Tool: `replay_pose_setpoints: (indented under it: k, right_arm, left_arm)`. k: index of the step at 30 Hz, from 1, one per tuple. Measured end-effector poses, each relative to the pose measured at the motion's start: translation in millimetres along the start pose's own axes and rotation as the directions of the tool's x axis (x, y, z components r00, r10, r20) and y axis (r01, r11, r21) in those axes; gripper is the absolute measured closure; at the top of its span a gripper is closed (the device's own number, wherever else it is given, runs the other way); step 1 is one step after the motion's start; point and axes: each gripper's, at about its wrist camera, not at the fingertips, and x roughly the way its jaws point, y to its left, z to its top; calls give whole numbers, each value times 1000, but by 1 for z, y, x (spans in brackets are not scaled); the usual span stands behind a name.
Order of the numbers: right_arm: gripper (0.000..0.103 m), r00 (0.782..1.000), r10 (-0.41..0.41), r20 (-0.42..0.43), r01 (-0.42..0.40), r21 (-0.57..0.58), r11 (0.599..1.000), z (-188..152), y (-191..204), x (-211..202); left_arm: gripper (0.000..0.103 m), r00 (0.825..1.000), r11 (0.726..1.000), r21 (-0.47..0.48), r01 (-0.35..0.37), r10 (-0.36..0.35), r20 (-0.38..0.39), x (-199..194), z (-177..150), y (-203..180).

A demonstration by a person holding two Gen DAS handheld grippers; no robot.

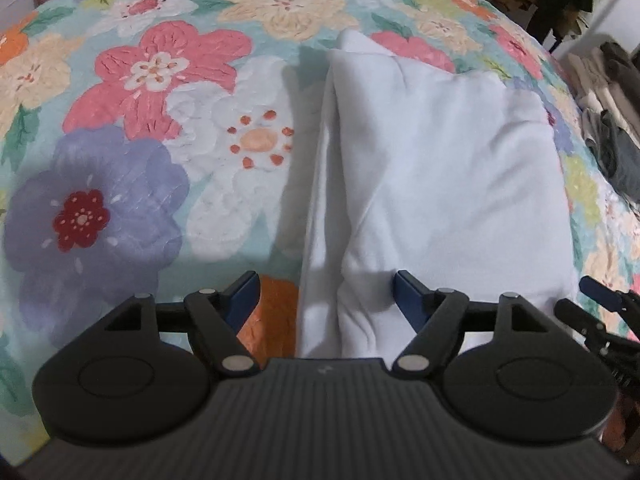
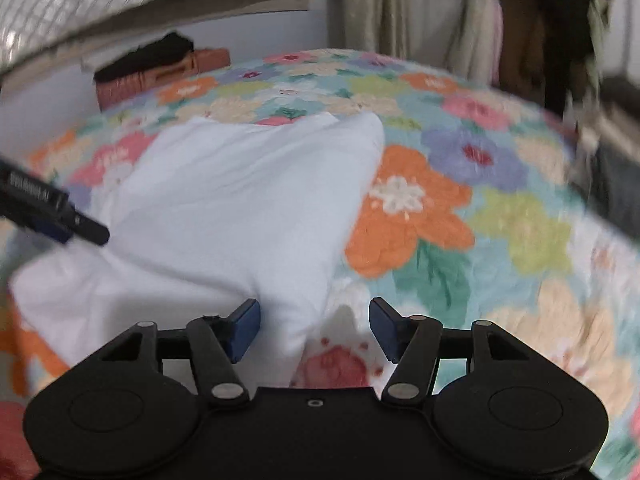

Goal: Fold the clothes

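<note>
A white garment (image 1: 432,184) lies folded into a rough rectangle on the flowered bedspread (image 1: 120,160). My left gripper (image 1: 326,296) is open, its jaws spread over the garment's near left edge, holding nothing. In the right wrist view the same white garment (image 2: 240,208) lies ahead and to the left. My right gripper (image 2: 314,326) is open over the garment's near right corner, empty. The left gripper also shows in the right wrist view (image 2: 52,212) at the garment's left side, and the right gripper shows in the left wrist view (image 1: 600,312) at far right.
A pile of grey and beige clothes (image 1: 608,120) lies at the bed's right edge. Hanging clothes (image 2: 552,28) and a curtain (image 2: 376,4) stand behind the bed. An orange-brown object (image 2: 160,76) with something black on it sits at the far left corner.
</note>
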Motion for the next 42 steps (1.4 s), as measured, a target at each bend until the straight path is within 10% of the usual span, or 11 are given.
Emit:
replay_pose_setpoints:
  k: [8,12,17,20,21,27,42]
  right_arm:
    - [37,918,395,-8,-348,458,818,-41,-56,10]
    - [37,801,594,-70,-469,544,696,-63,-42,33]
    - [38,806,592,-14,-480,570,666,-65,-40,43]
    - [80,829,559,12,-481,524,703,-57,-33,41]
    - [80,832,555,13,-487,496,719,-54,-29,40]
    - [82,771,631,81,-603,410,684,-41,-27,12]
    - [82,720,694,-10,-611,464,641,-61,-55,-64]
  left_arm:
    - [21,981,991,-8,134,-134,-141,22,-16,-5]
    - [21,973,978,-34,205,-207,-104,11,-30,0]
    - [21,964,963,-145,229,-245,-105,18,-27,19]
    - [61,962,957,-156,245,-260,-86,15,-28,24]
    - [69,966,962,-143,233,-246,-77,13,-30,22]
    - [71,972,971,-62,233,-234,-14,-8,-35,3]
    - [71,936,944,96,317,-295,-191,-60,-105,-56]
